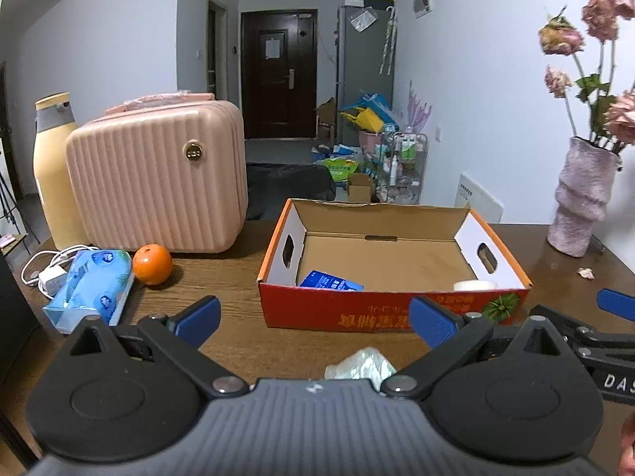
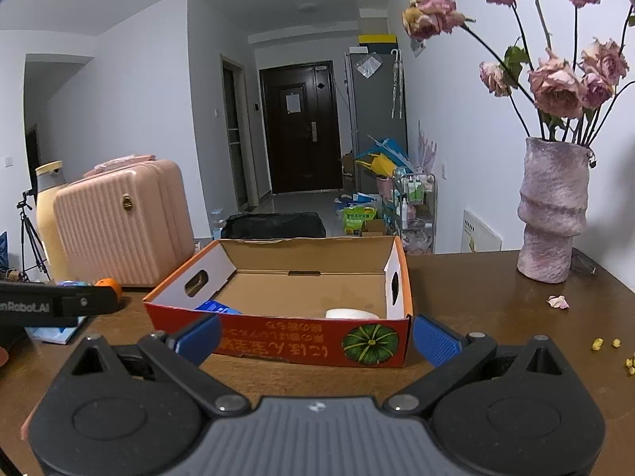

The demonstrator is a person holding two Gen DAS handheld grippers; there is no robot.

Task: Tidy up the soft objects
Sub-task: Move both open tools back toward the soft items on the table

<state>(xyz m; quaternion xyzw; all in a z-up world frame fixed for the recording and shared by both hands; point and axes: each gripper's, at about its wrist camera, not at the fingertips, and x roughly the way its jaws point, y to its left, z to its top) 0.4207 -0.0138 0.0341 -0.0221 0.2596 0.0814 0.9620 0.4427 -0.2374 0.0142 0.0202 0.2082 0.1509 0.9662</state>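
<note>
Left wrist view first: I see my left gripper [image 1: 315, 319] with its blue-padded jaws spread wide and nothing between them, hovering over the wooden table [image 1: 222, 277]. A crumpled clear plastic bag [image 1: 359, 365] lies on the table just in front of the gripper body, at about 6 o'clock from the open cardboard box [image 1: 393, 305]. Inside the box, a blue packet [image 1: 331, 281] leans in the near-left corner and a white roll [image 1: 474, 285] sits in the near-right corner. At 9 o'clock from the box are an orange [image 1: 152, 264] and, touching it on its left, a blue tissue pack [image 1: 89, 289]; a white charger and cable [image 1: 51, 275] lie just beyond that. A pink ribbed suitcase [image 1: 158, 176] stands behind the orange, with a cream bottle [image 1: 53, 174] beside it. At 3 o'clock stands a mauve vase [image 1: 581, 198] of dried roses. From the right wrist view, my right gripper [image 2: 315, 337] is likewise spread open and empty, facing the front wall of the box, whose pumpkin print [image 2: 370, 344] sits between the fingers. Some yellow crumbs [image 2: 607, 347] are scattered at the right, and a fallen petal [image 2: 557, 301] lies near the vase.
</note>
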